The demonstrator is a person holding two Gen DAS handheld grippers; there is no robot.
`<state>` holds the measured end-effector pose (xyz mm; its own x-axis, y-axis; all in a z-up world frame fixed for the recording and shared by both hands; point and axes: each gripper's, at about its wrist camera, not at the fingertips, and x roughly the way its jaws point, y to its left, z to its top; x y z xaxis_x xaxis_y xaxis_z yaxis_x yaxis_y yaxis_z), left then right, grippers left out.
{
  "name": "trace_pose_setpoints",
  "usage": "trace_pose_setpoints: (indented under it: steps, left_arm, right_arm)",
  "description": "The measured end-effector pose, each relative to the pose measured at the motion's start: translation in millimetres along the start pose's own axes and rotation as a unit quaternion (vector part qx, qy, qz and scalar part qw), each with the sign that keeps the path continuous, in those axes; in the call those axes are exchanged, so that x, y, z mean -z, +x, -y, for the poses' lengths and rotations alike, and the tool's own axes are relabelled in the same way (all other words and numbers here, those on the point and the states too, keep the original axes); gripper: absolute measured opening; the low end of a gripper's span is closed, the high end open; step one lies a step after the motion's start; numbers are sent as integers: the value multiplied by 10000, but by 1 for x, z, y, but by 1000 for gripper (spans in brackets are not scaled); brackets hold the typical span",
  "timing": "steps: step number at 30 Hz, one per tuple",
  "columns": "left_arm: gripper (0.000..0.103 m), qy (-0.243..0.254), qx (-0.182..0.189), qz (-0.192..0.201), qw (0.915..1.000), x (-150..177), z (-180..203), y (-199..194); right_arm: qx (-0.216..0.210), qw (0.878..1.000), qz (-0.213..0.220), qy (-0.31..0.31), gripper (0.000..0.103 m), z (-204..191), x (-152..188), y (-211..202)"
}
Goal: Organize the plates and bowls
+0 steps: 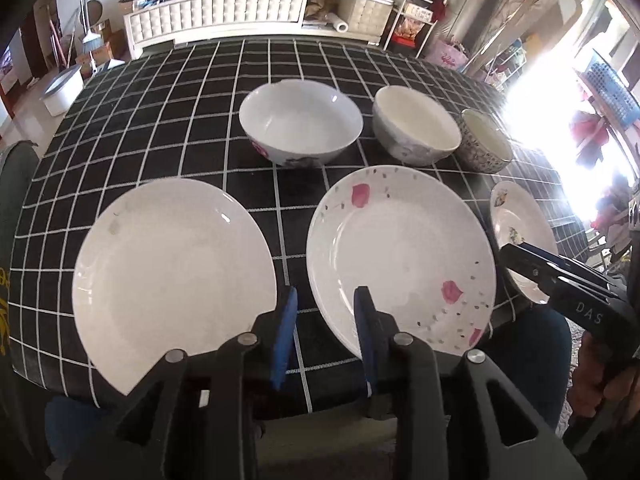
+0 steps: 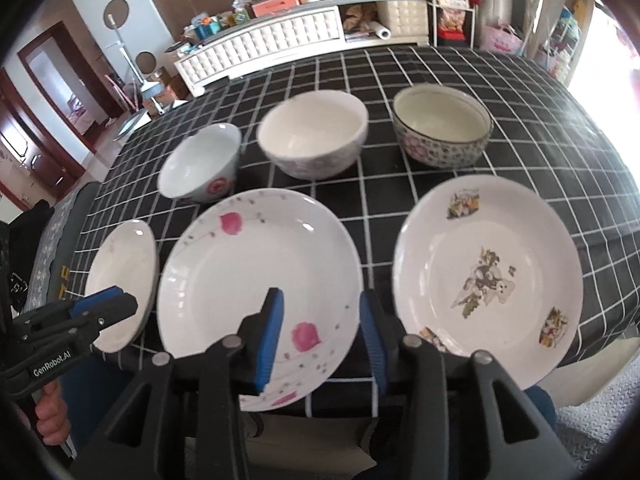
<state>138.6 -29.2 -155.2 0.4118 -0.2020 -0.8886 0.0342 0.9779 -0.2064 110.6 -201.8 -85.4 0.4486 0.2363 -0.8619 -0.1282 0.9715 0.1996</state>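
3 plates and 3 bowls sat unstacked on the checked tablecloth (image 1: 168, 92), both grippers empty above the near edge.

The rose-print plate (image 1: 400, 256) lay in the middle of the front row, plain white plate (image 1: 172, 276) to its left and animal-print plate (image 2: 488, 276) to its right, none touching; the 3 bowls (image 1: 302, 122) stood in a row behind. The left gripper (image 1: 325, 332), jaws narrowly parted, hung over the gap between plain and rose plates. The right gripper (image 2: 322, 340), somewhat wider, straddled the rose plate's near-right rim. All 3 near rims overhung or met the table edge, probably easing a pinch.
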Motion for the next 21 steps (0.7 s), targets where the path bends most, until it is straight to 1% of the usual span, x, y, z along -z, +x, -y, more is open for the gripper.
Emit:
trace_pose_setpoints:
  steps: [3, 8, 19, 21]
  left_arm:
    - [27, -65, 3, -96, 9999, -1, -4, 11]
    - [27, -24, 31, -224, 9997, -4, -4, 25]
    - [27, -29, 91, -368, 9993, -10, -10, 46]
    - [19, -23, 88, -367, 9993, -10, -11, 49]
  right_arm:
    - [16, 9999, -85, 56, 47, 7, -1, 8]
    - [-2, 9999, -125, 114, 47, 14, -4, 18]
    - [31, 9995, -320, 47, 47, 15, -7, 36]
    - [67, 9994, -332, 17, 47, 13, -7, 38]
